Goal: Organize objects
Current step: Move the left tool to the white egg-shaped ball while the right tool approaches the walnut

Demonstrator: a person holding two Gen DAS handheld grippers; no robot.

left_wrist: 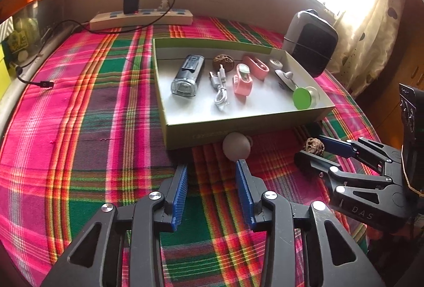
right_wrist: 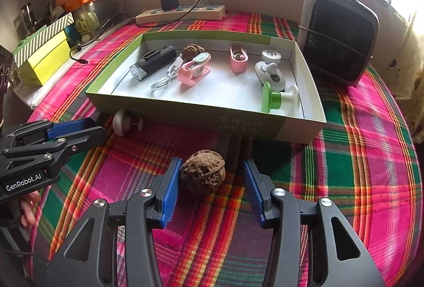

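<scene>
Walnut (right_wrist: pixel 202 174), wrinkled and round, between open right tool (right_wrist: pixel 210 181).

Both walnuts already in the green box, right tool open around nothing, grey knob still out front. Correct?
One thing is off. Only one walnut lies in the green box; the other walnut sits on the cloth between the right tool's open pads, per the right wrist view. The grey knob is outside.

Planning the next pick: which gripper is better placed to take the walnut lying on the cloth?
Right. The right gripper is open with the walnut between its fingers; the left gripper faces the grey knob.
</scene>
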